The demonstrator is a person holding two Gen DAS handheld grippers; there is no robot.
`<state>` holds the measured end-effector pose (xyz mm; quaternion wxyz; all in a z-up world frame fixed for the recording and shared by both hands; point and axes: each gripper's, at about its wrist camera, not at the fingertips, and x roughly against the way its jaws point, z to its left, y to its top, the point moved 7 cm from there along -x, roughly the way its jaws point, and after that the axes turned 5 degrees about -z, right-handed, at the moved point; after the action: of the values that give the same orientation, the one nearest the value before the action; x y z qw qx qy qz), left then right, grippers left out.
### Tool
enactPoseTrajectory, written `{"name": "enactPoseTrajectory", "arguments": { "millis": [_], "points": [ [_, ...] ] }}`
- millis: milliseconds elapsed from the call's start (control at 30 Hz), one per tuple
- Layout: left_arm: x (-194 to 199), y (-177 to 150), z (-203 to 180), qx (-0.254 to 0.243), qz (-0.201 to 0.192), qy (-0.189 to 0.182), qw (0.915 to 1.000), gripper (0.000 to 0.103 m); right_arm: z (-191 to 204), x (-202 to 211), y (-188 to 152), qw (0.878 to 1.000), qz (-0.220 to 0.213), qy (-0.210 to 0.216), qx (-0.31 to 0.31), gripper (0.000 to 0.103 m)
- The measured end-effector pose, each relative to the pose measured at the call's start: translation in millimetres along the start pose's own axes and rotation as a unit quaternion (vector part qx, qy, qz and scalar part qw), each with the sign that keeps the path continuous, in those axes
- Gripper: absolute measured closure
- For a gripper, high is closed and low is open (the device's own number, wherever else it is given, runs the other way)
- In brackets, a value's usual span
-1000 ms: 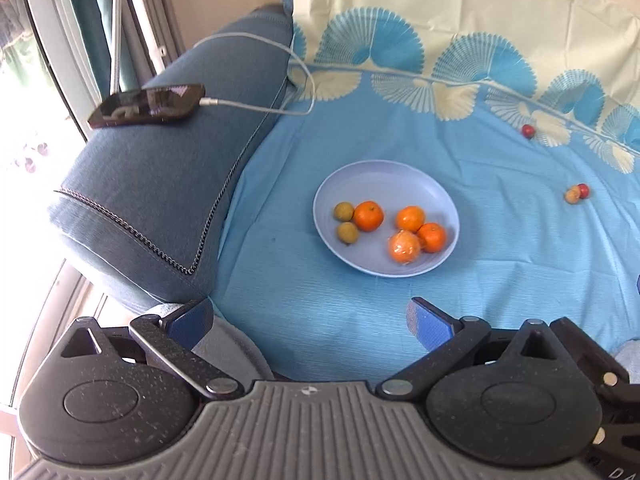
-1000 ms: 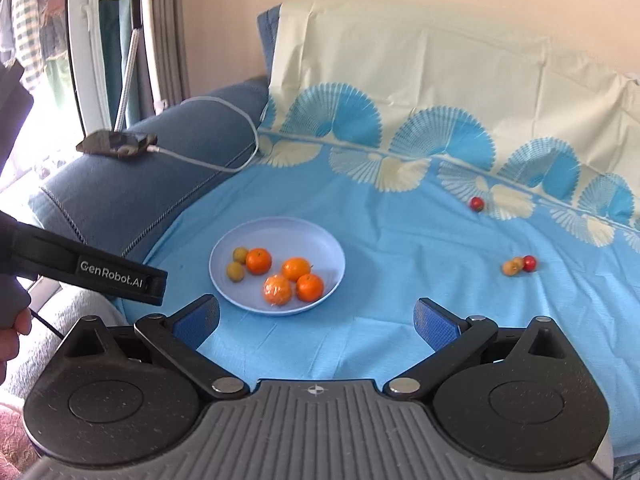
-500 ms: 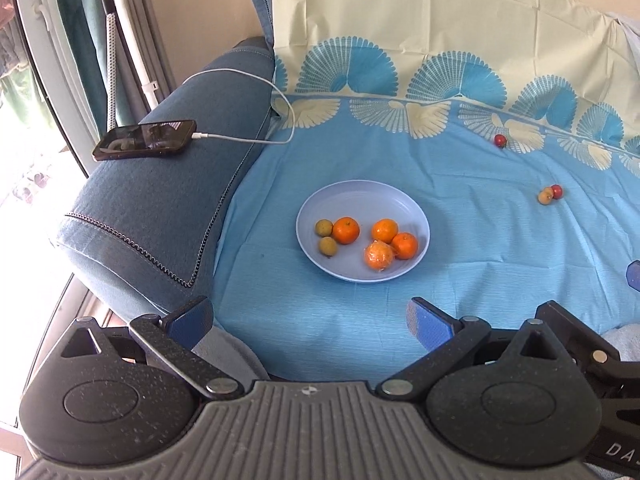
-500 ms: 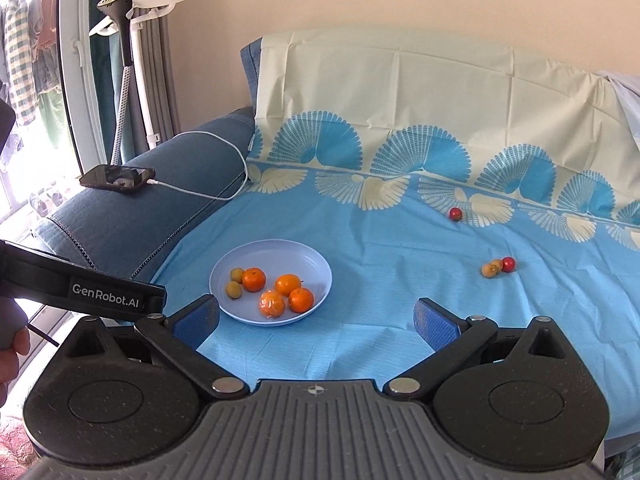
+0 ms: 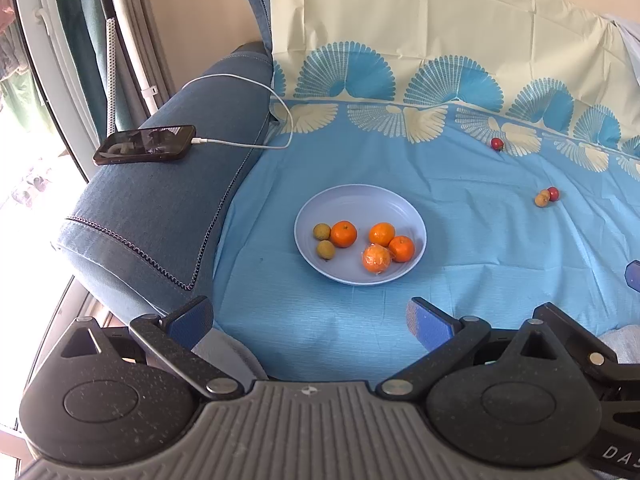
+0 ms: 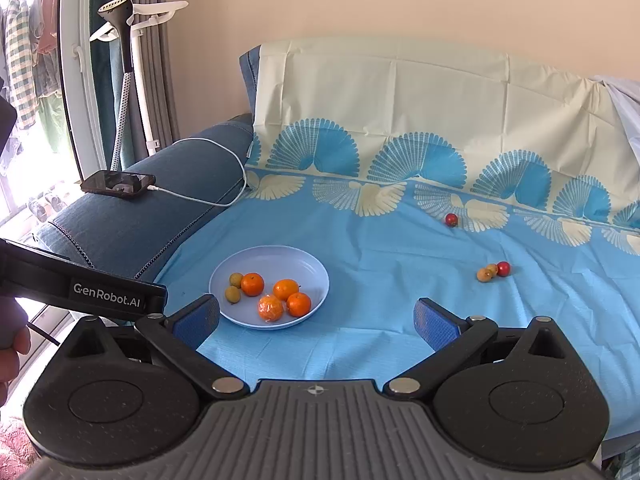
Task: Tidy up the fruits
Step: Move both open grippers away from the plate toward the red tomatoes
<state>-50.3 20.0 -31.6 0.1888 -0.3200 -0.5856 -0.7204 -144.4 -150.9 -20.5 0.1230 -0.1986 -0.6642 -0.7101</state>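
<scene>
A pale blue plate (image 5: 360, 204) (image 6: 280, 258) sits on the blue cloth and holds several oranges (image 5: 344, 234) (image 6: 253, 284) and two small brown fruits (image 5: 322, 232) (image 6: 236, 279). On the cloth to the right lie a red fruit (image 5: 497, 143) (image 6: 451, 219) and a brown and red pair (image 5: 542, 199) (image 6: 485, 275). My left gripper (image 5: 310, 320) is open and empty, near the cloth's front edge before the plate. My right gripper (image 6: 316, 320) is open and empty, further back; the left gripper's body (image 6: 104, 298) shows at its left.
A blue sofa arm (image 5: 160, 216) (image 6: 132, 224) at the left carries a phone (image 5: 146, 144) (image 6: 118, 184) with a white cable (image 5: 256, 80). A garment steamer stand (image 6: 128, 60) and curtains are behind it. The cloth drapes up the sofa back (image 6: 400, 100).
Both grippers have drawn back and tilted up. The plate looks smaller and more of the sofa back and wall shows. Both stay open and the fruits have not moved.
</scene>
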Motion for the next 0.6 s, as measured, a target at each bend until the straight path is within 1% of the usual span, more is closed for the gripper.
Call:
{"name": "enactPoseTrajectory", "arguments": {
  "millis": [267,600],
  "points": [
    [-12,0,0,0.005,0.014,0.002,0.9999,0.000,-1,-9,-1,1.000,0.013,0.003,0.003,0.001],
    [-44,6,-16,-0.014,0.045,0.007,0.9989,0.000,-18,-33,-13,0.999,0.037,-0.003,-0.020,0.001]
  ]
}}
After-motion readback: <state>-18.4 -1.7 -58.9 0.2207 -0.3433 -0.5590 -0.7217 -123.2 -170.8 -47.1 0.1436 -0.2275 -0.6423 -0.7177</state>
